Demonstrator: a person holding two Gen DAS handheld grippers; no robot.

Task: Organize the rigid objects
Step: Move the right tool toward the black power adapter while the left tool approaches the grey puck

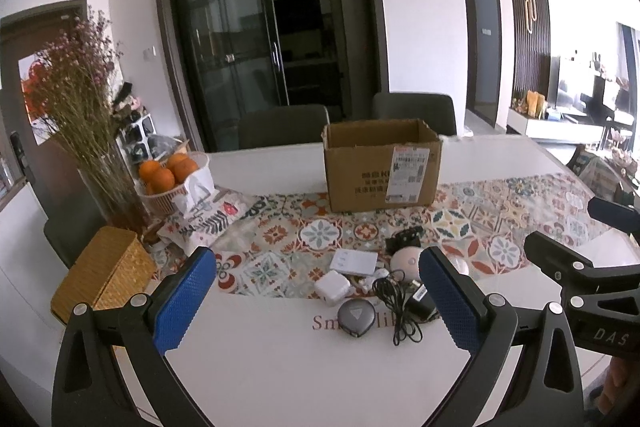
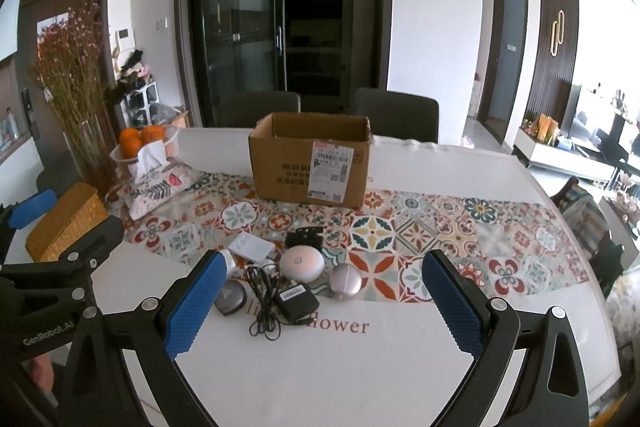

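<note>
An open cardboard box (image 1: 382, 167) (image 2: 310, 159) stands on the patterned runner at the table's far side. In front of it lies a cluster of small items: a white flat box (image 1: 355, 262) (image 2: 252, 247), a white charger cube (image 1: 331, 287), a grey round disc (image 1: 356, 315) (image 2: 231, 297), a black adapter with cable (image 2: 296, 303) (image 1: 418, 303), a pink-white round device (image 2: 302, 264) (image 1: 405, 261), a silver ball (image 2: 346, 281) and a black clip (image 2: 305, 237). My left gripper (image 1: 316, 303) is open above the near table edge. My right gripper (image 2: 324, 303) is open beside it.
A wicker box (image 1: 102, 275) (image 2: 64, 223), a vase of dried flowers (image 1: 80, 107), a basket of oranges (image 1: 168, 173) and a tissue pouch (image 1: 208, 215) stand at the table's left. Two chairs (image 2: 394, 111) stand behind the table.
</note>
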